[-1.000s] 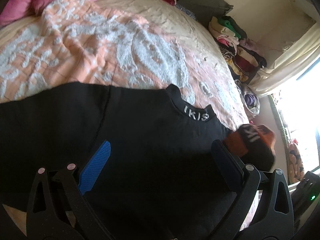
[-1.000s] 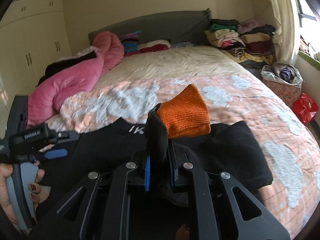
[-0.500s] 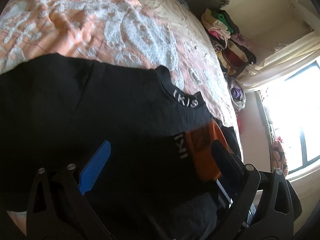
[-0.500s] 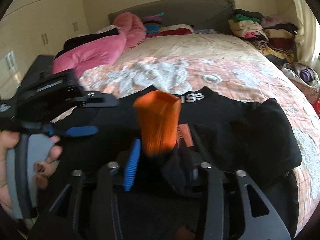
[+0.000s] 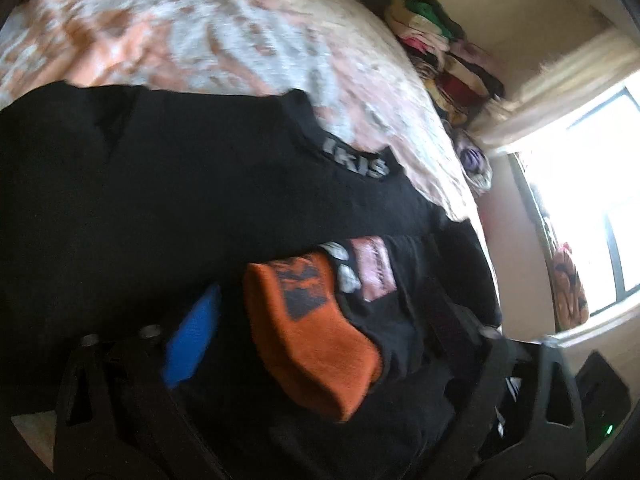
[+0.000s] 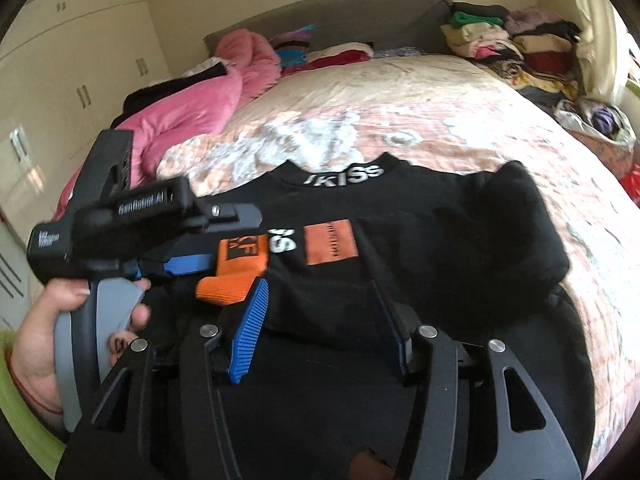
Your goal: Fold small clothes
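My right claw point(image 6: 320, 320) hangs open over the black sweater point(image 6: 400, 248); its orange cuff point(image 6: 236, 276) lies folded inward; my left claw point(image 5: 320, 320) gapes too; more folds remain, I judge.

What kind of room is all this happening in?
Most likely a home bedroom. There is a large bed under a peach and white quilt, built-in wardrobe doors along one wall, and a pile of folded clothes stacked near the grey headboard.

Cream wardrobes point(image 6: 76, 80), grey headboard point(image 6: 340, 16), bright window point(image 5: 588, 208), patterned bedspread point(image 6: 400, 120).
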